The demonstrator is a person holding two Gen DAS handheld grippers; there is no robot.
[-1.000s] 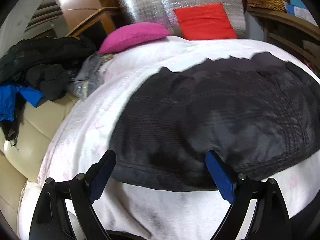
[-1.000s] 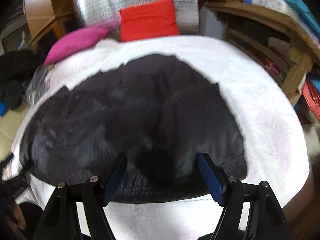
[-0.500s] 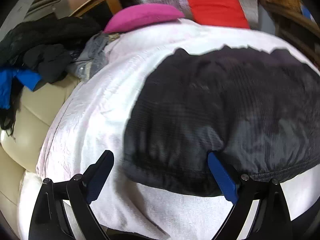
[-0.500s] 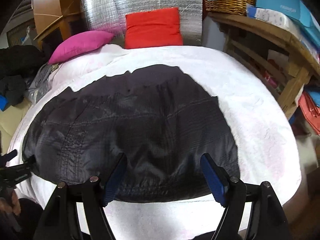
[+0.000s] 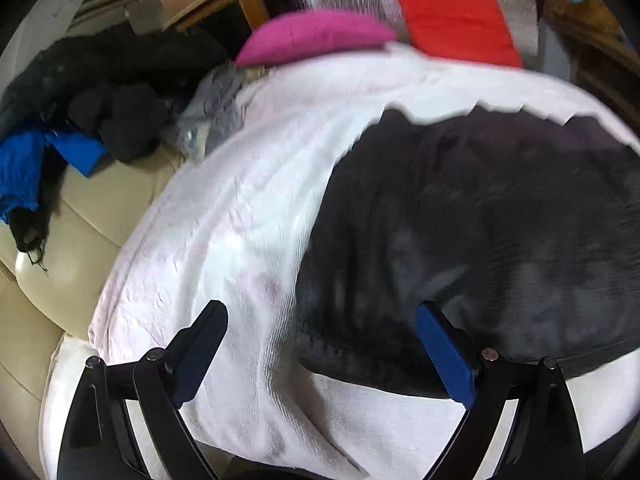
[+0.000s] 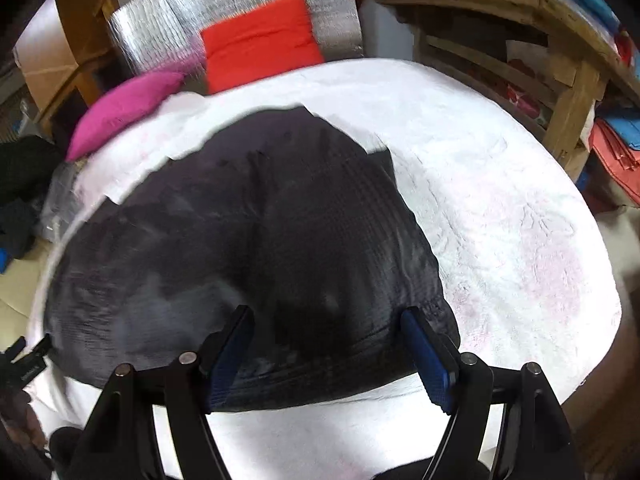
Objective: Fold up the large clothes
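While both grippers, left and right, are wide open and empty, the jacket's near corners should be gripped evenly.

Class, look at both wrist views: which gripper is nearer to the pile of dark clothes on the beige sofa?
Left. The left gripper hangs over the black garment's edge nearest the pile; the right gripper is at the opposite end.

You've got a magenta pillow and a red cushion against a silver quilted foil panel at the far end. Left of the white bedspread: a heap of black and blue clothes on a cream leather seat. Right: a cluttered wooden shelf unit.
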